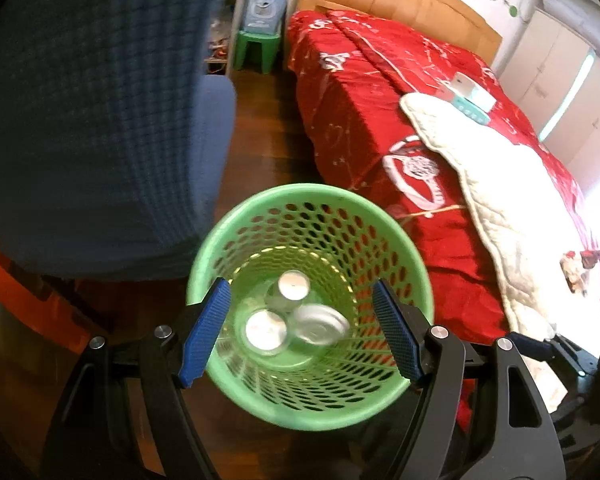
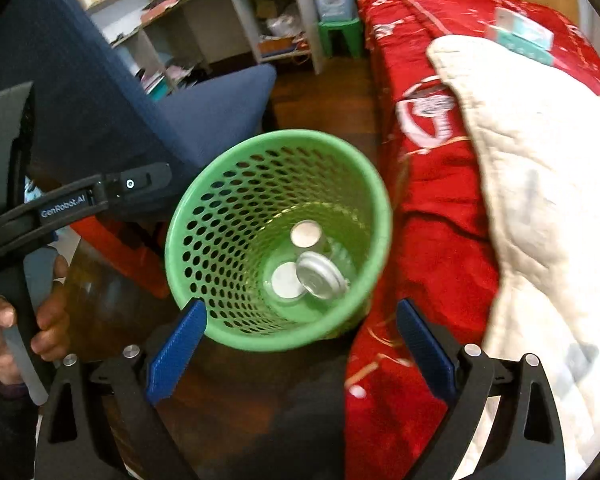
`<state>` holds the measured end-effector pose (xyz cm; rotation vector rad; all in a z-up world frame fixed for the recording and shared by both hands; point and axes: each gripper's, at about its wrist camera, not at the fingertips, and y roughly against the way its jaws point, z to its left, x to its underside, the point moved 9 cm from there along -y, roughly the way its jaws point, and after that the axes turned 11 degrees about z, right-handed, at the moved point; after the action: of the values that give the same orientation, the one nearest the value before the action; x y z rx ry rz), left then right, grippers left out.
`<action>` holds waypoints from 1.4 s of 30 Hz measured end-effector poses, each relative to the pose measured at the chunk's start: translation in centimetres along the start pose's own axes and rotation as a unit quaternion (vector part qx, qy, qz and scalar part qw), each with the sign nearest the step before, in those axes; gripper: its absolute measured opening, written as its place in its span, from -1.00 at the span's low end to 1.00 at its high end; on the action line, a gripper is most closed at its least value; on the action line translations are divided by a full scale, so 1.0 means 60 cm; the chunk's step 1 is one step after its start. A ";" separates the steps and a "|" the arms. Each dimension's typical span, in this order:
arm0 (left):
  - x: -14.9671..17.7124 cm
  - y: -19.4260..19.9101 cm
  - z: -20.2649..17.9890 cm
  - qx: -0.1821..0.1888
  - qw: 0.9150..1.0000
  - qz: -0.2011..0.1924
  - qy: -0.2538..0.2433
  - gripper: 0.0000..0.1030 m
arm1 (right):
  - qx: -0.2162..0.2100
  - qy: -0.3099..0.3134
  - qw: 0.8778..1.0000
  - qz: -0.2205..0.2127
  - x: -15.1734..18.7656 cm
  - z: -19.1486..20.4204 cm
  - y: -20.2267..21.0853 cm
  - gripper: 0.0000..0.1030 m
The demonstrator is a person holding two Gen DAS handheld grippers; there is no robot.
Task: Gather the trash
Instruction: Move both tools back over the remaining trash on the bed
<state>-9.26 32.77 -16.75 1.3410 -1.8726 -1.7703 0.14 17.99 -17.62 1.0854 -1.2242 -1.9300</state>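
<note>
A green perforated waste basket stands on the wooden floor between a blue chair and the bed; it also shows in the right wrist view. Three silver cans lie at its bottom, also seen in the right wrist view. My left gripper is open and empty, held above the basket's mouth. My right gripper is open and empty, just above and in front of the basket's near rim. The left gripper's body shows at the left of the right wrist view.
A blue chair stands left of the basket. A bed with a red cover and a white quilt is on the right, with a small box on it. A green stool and white shelves stand behind.
</note>
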 end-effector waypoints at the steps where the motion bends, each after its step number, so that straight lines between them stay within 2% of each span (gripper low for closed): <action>1: 0.001 0.000 -0.010 0.002 1.000 0.001 -0.003 0.41 | 0.002 -0.006 1.000 -0.004 0.005 -0.008 0.009 0.79; 12: 0.008 -0.003 -0.141 0.027 0.998 0.009 -0.063 0.41 | 0.032 -0.086 0.995 -0.038 0.082 -0.126 0.094 0.79; 20: 0.014 -0.015 -0.270 0.054 0.991 0.020 -0.118 0.41 | 0.072 -0.155 0.983 -0.072 0.130 -0.249 0.171 0.79; 31: 0.033 -0.030 -0.460 0.098 0.973 0.036 -0.206 0.41 | 0.114 -0.239 0.959 -0.097 0.201 -0.416 0.243 0.79; 42: 0.042 -0.065 -0.627 0.128 0.949 0.051 -0.283 0.41 | 0.136 -0.270 0.946 -0.117 0.216 -0.528 0.299 0.74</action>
<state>17.67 6.46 -12.19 0.8256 -2.4867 -2.0653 22.58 -13.10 -12.87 0.8848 -1.7662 -2.3929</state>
